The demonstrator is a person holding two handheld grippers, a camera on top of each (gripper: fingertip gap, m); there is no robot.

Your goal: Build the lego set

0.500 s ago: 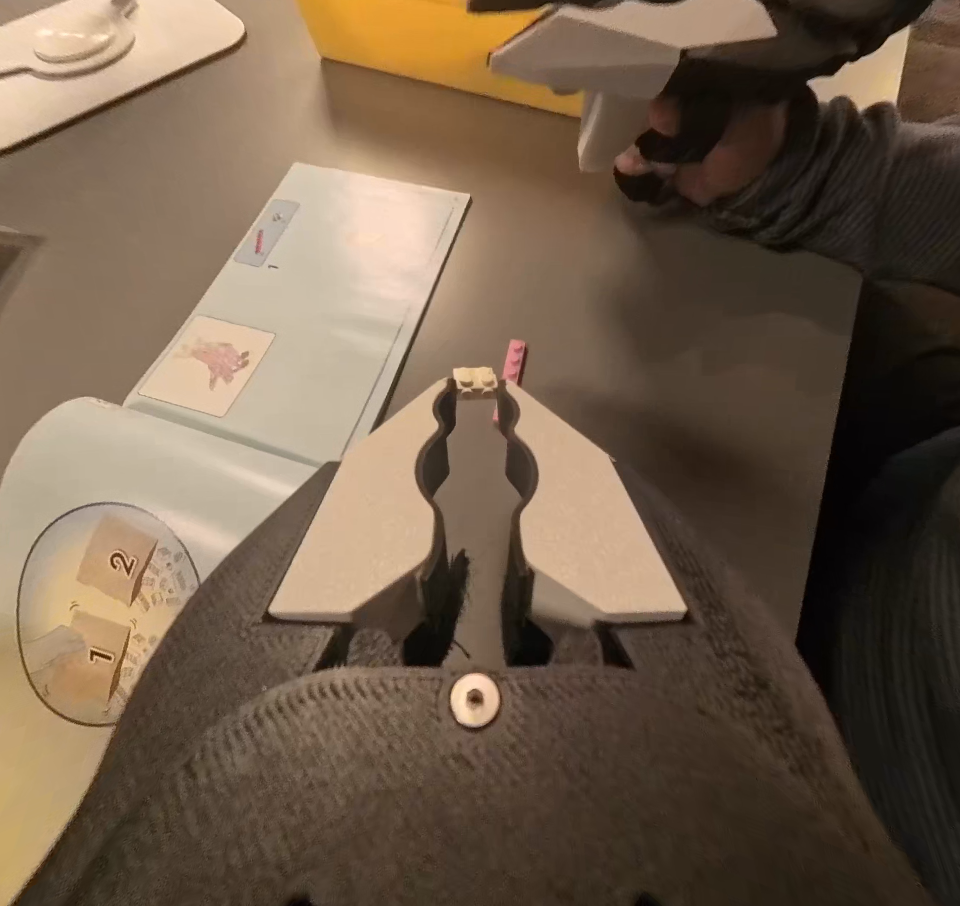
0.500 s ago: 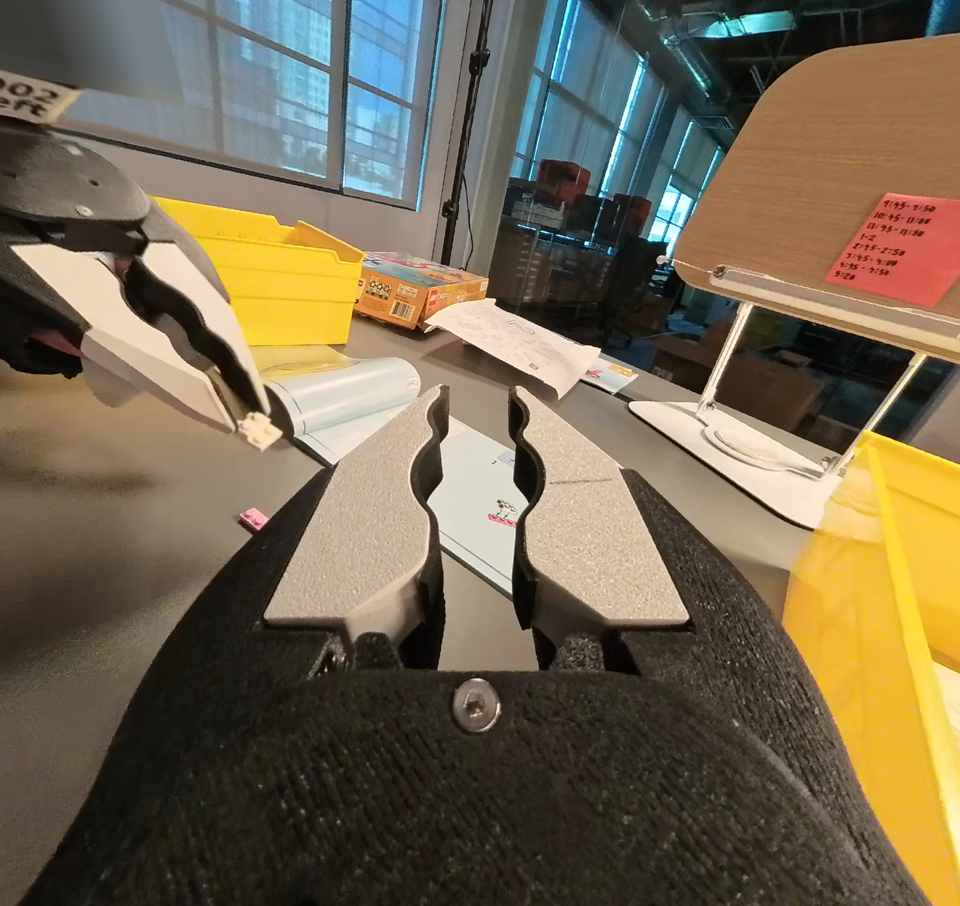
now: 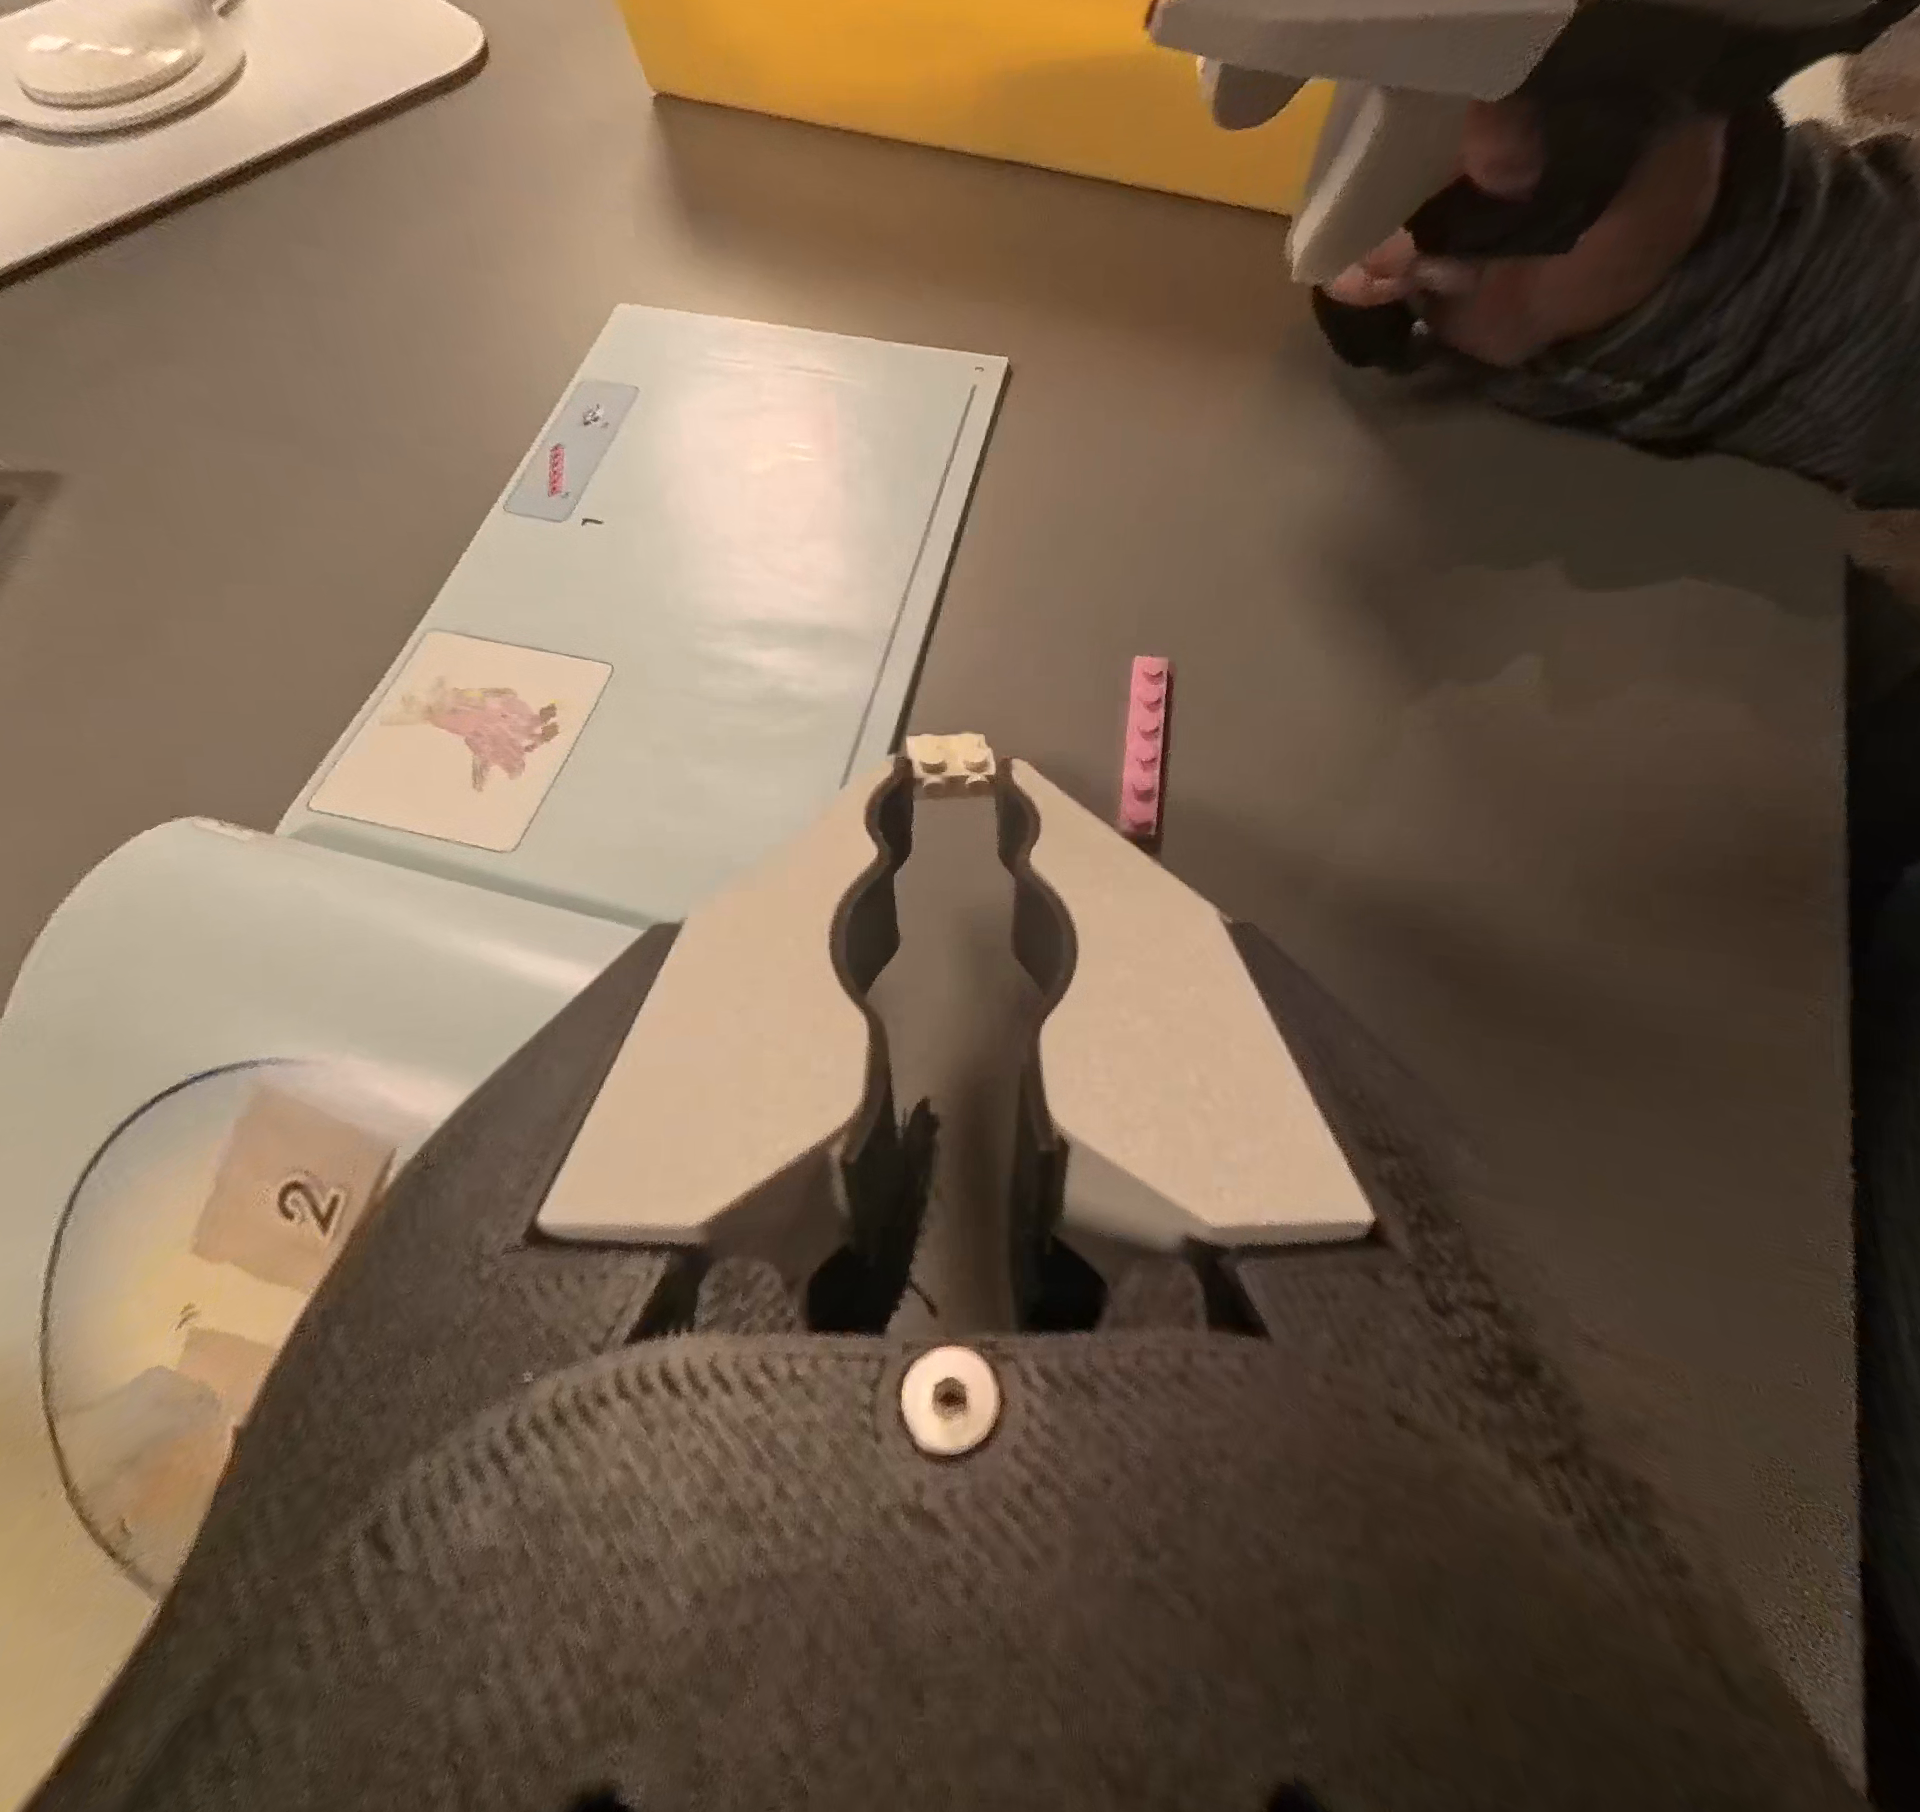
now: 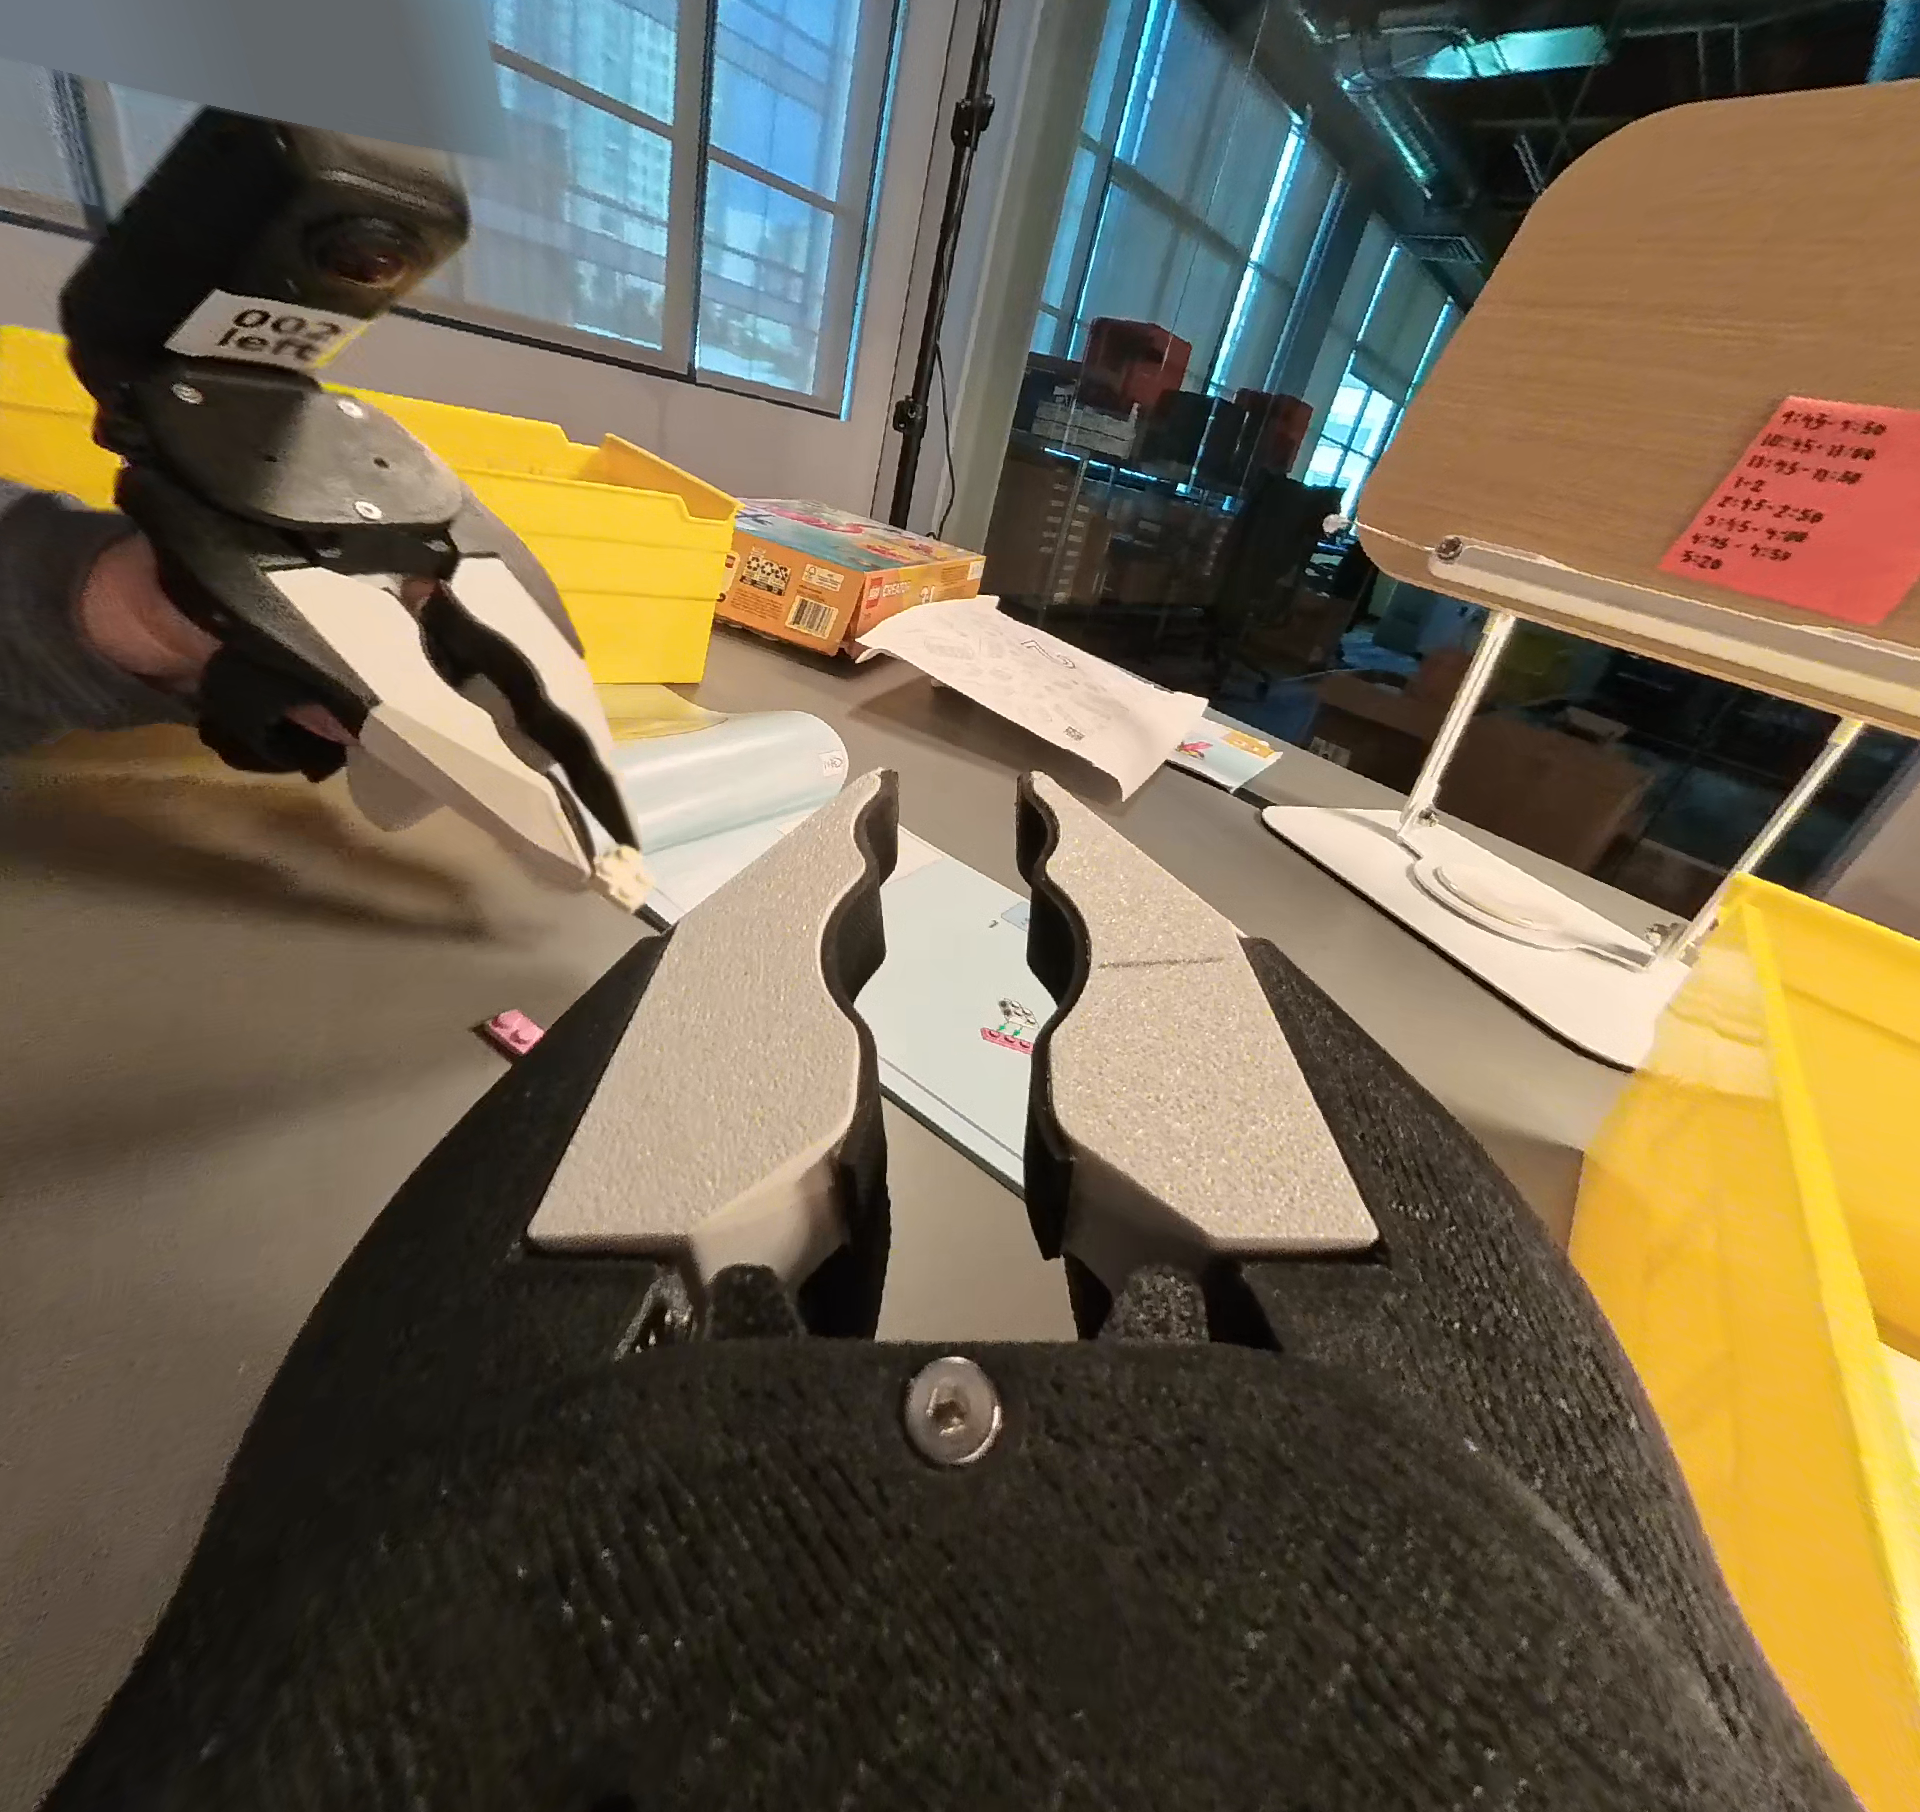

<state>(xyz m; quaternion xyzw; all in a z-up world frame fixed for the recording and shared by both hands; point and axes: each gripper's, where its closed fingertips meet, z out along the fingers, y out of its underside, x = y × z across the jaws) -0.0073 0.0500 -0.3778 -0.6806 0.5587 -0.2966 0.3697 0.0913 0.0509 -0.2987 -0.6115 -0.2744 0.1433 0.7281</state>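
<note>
My left gripper (image 3: pixel 957 773) is shut on a small white studded brick (image 3: pixel 955 763), held at its fingertips above the dark table (image 3: pixel 1455 827). The right wrist view shows the same gripper (image 4: pixel 613 869) with the white brick (image 4: pixel 621 874) pinched at its tips. A long pink studded plate (image 3: pixel 1145 744) lies on the table just right of the left fingertips; it also shows in the right wrist view (image 4: pixel 512 1030). My right gripper (image 4: pixel 956 791) is open and holds nothing, raised over a pale blue instruction booklet (image 4: pixel 956 1014). It shows at the top right of the left wrist view (image 3: pixel 1382 6).
The open booklet (image 3: pixel 748 557) lies left of the left gripper, its near page curled up. Yellow bins stand at the back (image 3: pixel 935 17), at the far left (image 4: pixel 613 557) and at the right (image 4: pixel 1766 1243). A white stand base (image 3: pixel 156 89), an orange box (image 4: pixel 831 578) and a loose paper sheet (image 4: pixel 1039 692) sit farther off. The gap from one gripper's tips to the other's is roughly 12 centimeters. My left gripper's tips are some 5 centimeters from the long pink studded plate (image 3: pixel 1145 744).
The left gripper has shifted left with the white brick, so the pink plate now lies clear to its right. The right gripper has risen and moved away to the right.
</note>
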